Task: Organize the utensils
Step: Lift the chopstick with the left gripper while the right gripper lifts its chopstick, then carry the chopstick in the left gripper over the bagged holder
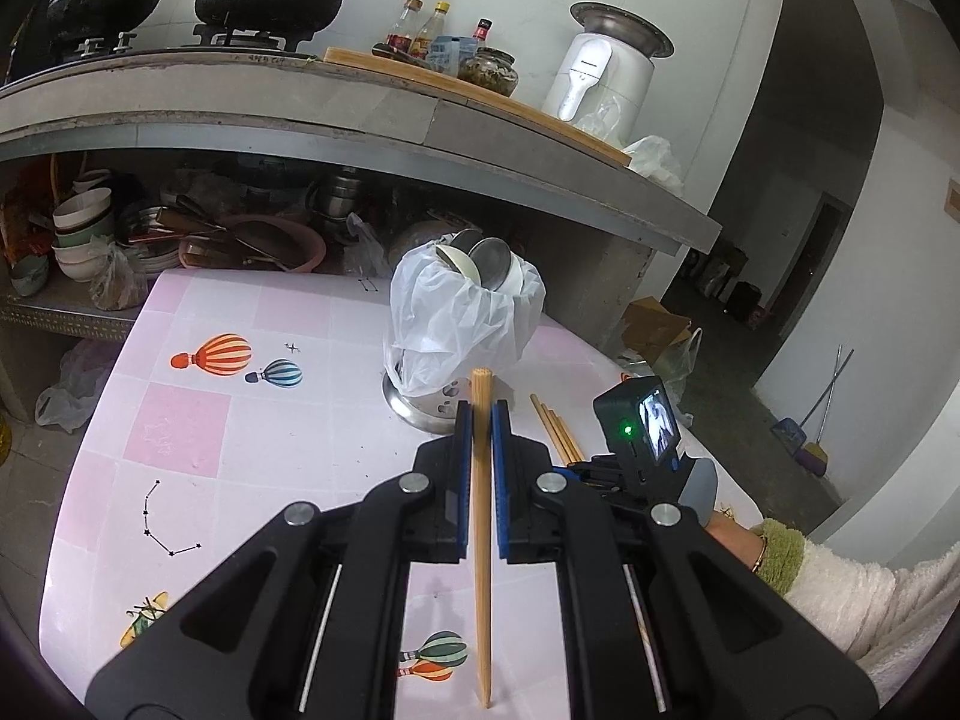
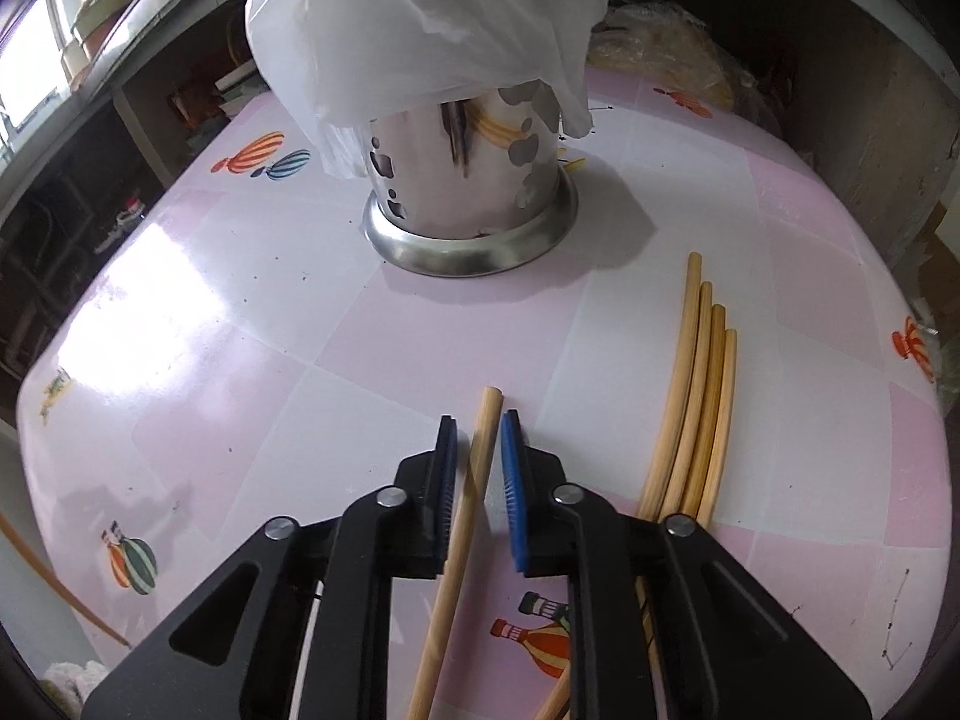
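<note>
Bare tabletop left of centre, bag-draped steel holder blocking ahead, loose chopsticks (four) lying right.

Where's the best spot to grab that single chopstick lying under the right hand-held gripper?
Take the single chopstick near its thick blunt end, from above, pads closing across its width. It lies flat on the table, apart from the four others, so there's room either side.

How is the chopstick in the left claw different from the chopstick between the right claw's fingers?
The left claw is shut on its chopstick, lifted off the table. The right claw only straddles its chopstick, which lies on the table, with gaps beside it. Both are plain, pale wood.
</note>
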{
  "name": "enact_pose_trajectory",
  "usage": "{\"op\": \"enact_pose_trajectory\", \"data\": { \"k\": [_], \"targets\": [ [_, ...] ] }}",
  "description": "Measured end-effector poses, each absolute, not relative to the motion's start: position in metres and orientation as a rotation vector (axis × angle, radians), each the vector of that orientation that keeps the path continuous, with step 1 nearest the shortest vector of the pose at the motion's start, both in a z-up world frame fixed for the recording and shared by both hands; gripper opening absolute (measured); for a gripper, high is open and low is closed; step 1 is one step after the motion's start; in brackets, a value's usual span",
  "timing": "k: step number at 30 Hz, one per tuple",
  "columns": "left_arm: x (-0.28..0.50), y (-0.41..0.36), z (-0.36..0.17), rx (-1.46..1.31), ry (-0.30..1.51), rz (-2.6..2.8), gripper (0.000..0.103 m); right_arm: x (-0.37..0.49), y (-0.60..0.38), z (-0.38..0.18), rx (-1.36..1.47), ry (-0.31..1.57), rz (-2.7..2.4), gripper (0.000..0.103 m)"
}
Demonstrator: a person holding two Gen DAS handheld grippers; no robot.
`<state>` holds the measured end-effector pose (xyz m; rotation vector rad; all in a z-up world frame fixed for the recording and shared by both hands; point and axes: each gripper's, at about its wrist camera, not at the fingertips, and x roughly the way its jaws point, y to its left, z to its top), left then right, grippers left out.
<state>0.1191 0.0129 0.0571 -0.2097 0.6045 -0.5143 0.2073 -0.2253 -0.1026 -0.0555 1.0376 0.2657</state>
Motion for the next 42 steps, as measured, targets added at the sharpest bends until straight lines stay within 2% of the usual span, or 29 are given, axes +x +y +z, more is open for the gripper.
{"op": "enact_pose_trajectory", "data": {
  "k": [1, 5, 12, 30, 42],
  "targets": [
    [0.119, 0.013, 0.057, -0.209, 0.604, -0.516, 0.006, 0.206, -0.223, -0.103, -0.065, 1.034, 0.259, 0.010],
    [0.119, 0.012, 0.056, -0.207, 0.600, -0.520, 0.006, 0.204, -0.221, -0.103, -0.044, 1.028, 0.236, 0.007],
    [0.123, 0.008, 0.055, -0.202, 0.619, -0.514, 0.006, 0.195, -0.226, -0.096, 0.079, 0.986, 0.252, 0.007],
    [0.117, -0.008, 0.060, -0.156, 0.610, -0.507, 0.006, 0.135, -0.284, 0.012, 0.288, 0.676, 0.313, 0.007],
    [0.111, -0.012, 0.067, -0.134, 0.587, -0.499, 0.006, 0.109, -0.296, 0.046, 0.334, 0.573, 0.352, 0.007]
  ]
}}
